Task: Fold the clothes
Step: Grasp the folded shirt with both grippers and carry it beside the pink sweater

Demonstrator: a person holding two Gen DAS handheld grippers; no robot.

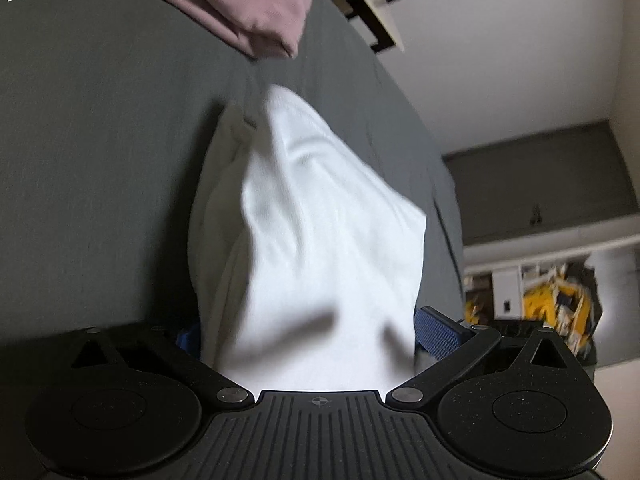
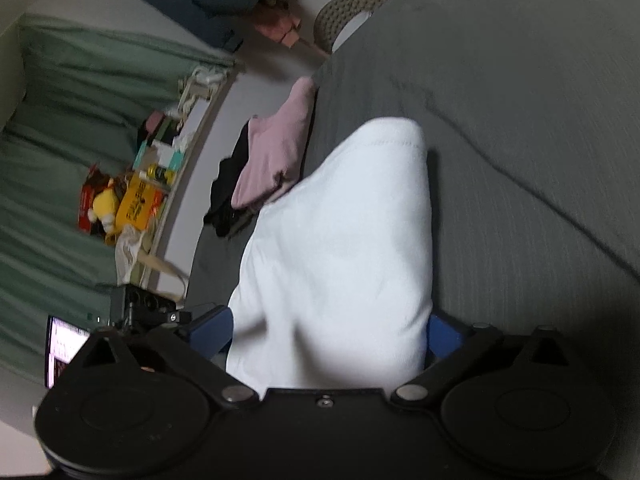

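Left claw (image 1: 312, 336) grips a white garment (image 1: 320, 220), cloth bunched between its blue pads (image 1: 438, 334); left pad mostly hidden behind the fabric. The garment hangs away from the claw over a grey bed surface (image 1: 100, 140), far end draped toward the bed, stitched hem showing near the tip. Fabric is motion-blurred, so whether the far end touches the bed cannot be told from this view. Folded pink garment (image 1: 256, 4) lies on the bed beyond it, well apart from the white one. Off the bed edge: white wall, a grey panel, shelf clutter with something yellow (image 1: 556, 300).

Right claw (image 2: 326, 334) also clamped on the white garment (image 2: 344, 248), blue pads (image 2: 212, 330) pressing on either side of the cloth. Garment stretches up from the claw across the grey bed surface (image 2: 520, 120), rounded hemmed end on top. Pink garment (image 2: 276, 152) sits at the bed edge, stacked on a dark garment (image 2: 228, 192), just beside the white cloth's left side. Past the bed: green curtain (image 2: 80, 120), a ledge with boxes and a yellow plush toy (image 2: 106, 208), a lit screen (image 2: 60, 350) at lower left, a woven basket (image 2: 344, 12) near the top.
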